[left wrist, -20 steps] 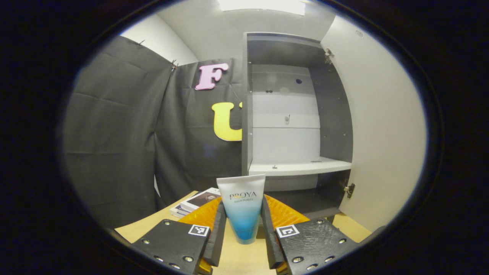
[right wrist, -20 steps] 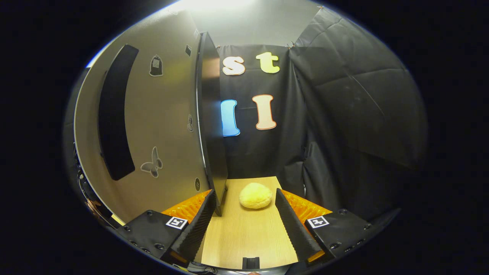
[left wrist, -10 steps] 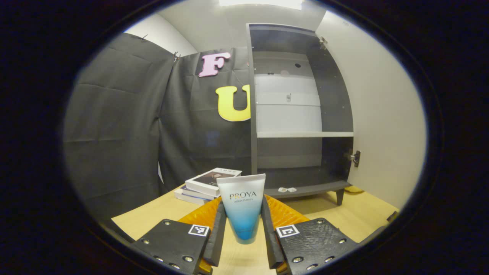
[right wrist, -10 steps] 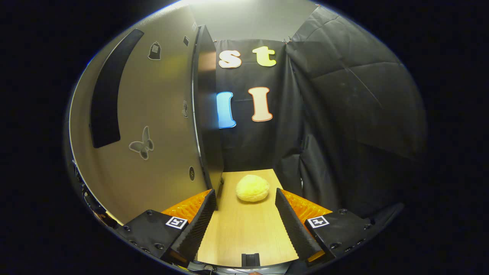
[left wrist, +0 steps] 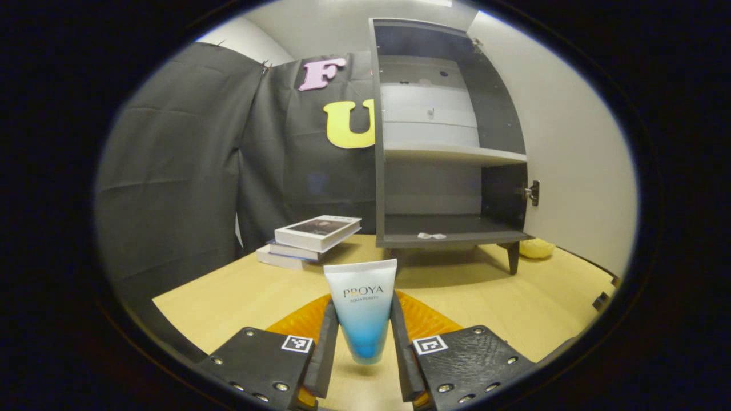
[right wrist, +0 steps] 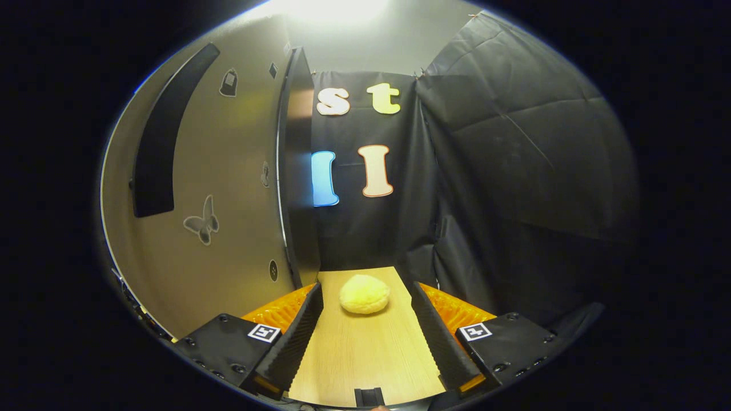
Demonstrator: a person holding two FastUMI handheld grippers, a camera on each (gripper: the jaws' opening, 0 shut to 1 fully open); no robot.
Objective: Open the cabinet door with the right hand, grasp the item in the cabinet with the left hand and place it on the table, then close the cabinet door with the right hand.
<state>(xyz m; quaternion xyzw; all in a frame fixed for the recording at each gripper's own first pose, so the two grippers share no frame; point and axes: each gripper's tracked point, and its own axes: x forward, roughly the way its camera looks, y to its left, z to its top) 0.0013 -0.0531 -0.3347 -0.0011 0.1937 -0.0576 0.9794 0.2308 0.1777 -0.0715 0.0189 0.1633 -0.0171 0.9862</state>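
Compared with a second ago, more of the pale wooden table (left wrist: 240, 288) is seen beneath the left gripper (left wrist: 363, 342), which is clamped on the white-to-blue squeeze tube (left wrist: 361, 308), held upright above it. The grey cabinet (left wrist: 451, 237) now appears farther off, its white door (left wrist: 571, 165) open. The right gripper (right wrist: 365, 334) is held apart beside the door (right wrist: 228, 171), near a yellow round sponge (right wrist: 364, 294). Stacked books (left wrist: 308, 240) lie left of the cabinet.
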